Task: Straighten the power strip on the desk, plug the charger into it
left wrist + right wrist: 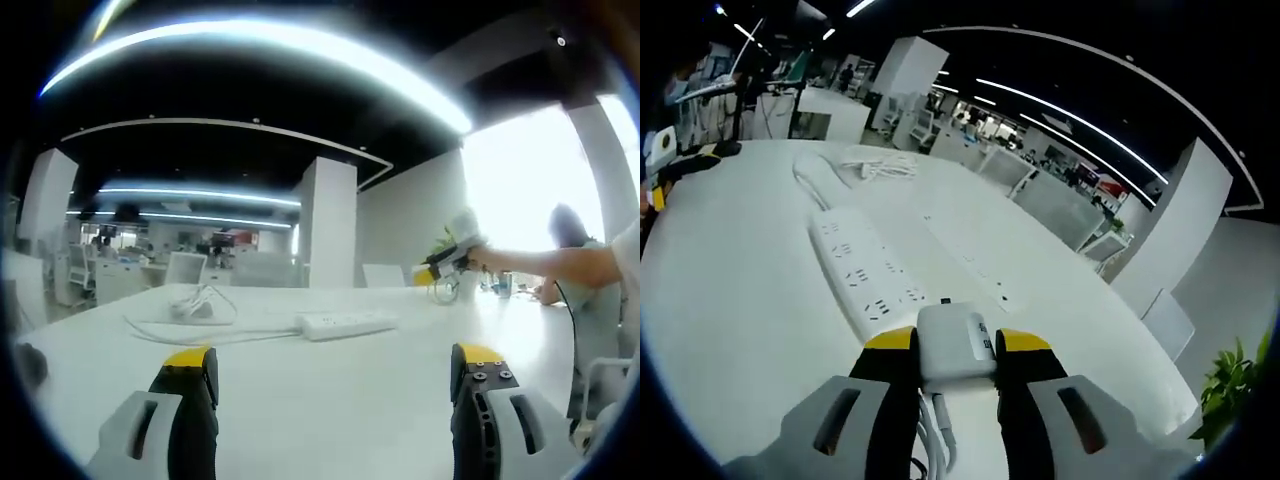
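A white power strip lies on the white desk, its cord running left to a loose coil. My left gripper hovers low over the desk in front of the strip, jaws wide apart with nothing between them. My right gripper shows to the right, held up above the desk's far side. In the right gripper view, my right gripper is shut on a white charger, whose cable hangs down between the jaws. The power strip lies just beyond and slightly left of the charger, sockets facing up.
The strip's cord is bunched at the far end of the desk. A narrow slot line runs across the desk to the right of the strip. A person's arm reaches in from the right. Office desks, chairs and pillars stand behind.
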